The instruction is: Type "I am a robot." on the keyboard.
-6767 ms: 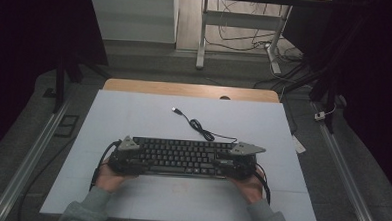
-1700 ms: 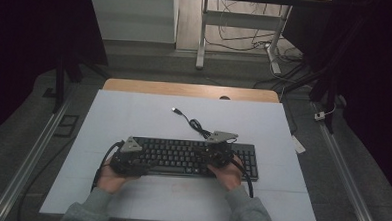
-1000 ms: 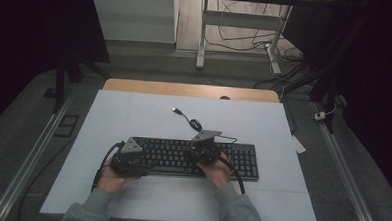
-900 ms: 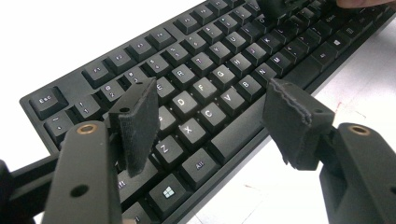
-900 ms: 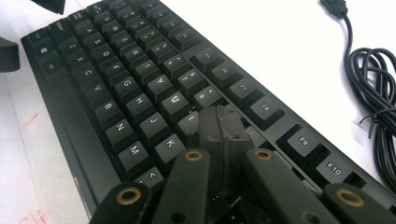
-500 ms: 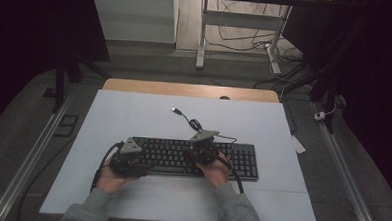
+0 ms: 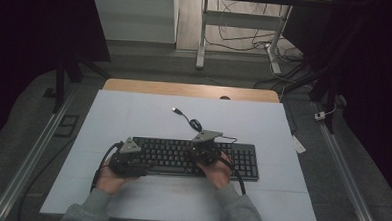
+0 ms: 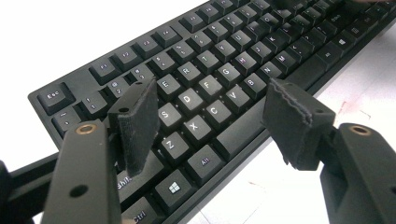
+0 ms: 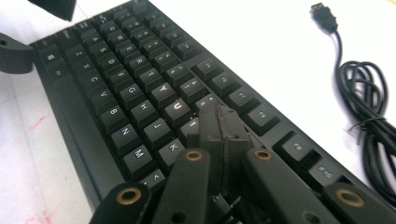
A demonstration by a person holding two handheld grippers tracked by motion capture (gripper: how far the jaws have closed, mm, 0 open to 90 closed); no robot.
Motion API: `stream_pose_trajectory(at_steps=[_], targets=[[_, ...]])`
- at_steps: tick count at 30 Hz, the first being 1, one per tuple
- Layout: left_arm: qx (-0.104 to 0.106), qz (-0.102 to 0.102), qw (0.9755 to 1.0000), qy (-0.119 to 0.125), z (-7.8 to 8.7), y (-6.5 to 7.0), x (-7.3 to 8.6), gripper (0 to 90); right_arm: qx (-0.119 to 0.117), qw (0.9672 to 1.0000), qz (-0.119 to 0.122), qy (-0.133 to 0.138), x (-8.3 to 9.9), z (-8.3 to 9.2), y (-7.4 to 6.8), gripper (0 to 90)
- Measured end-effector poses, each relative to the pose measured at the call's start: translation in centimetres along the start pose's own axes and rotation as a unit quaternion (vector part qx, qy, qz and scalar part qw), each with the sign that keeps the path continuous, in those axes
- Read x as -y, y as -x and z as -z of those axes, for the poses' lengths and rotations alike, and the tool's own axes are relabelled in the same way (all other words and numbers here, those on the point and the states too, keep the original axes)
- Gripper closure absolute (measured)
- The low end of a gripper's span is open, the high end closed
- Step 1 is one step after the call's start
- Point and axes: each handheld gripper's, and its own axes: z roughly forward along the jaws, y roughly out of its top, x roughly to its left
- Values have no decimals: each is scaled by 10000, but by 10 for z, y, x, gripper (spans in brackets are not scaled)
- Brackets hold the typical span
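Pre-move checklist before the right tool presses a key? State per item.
1. Right tool shut, pads together for a narrow tip: ok.
2. Tip over the keyboard, near the I and K keys: ok; whether it touches a key: cannot tell.
3. Left tool open, over the keyboard's left end around the S to C keys, not gripping: ok; whether it steadies the keyboard: cannot tell.
4. Keyboard flat on the white board: ok.
5. Cable coiled behind the keyboard, clear of the keys: ok.
6. USB plug lying loose on the board, plugged into nothing: not ok if typed output is expected.
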Motion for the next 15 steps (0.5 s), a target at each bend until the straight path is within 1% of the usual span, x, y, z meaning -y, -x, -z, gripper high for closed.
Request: stream_pose_trajectory(at_steps=[4, 7, 11, 15], targets=[[-9, -1, 10000, 14, 0, 0, 0, 356, -36, 9999, -48, 98, 4, 11, 4, 894], [-9, 20, 10000, 14, 0, -2, 0, 356, 10, 9999, -70, 125, 9, 22, 7, 842], [-3, 52, 10000, 41, 2, -3, 0, 355, 33, 9996, -158, 239, 19, 37, 13, 775], [-9, 83, 9999, 71, 2, -4, 1, 353, 31, 9989, -252, 397, 28, 47, 17, 701]])
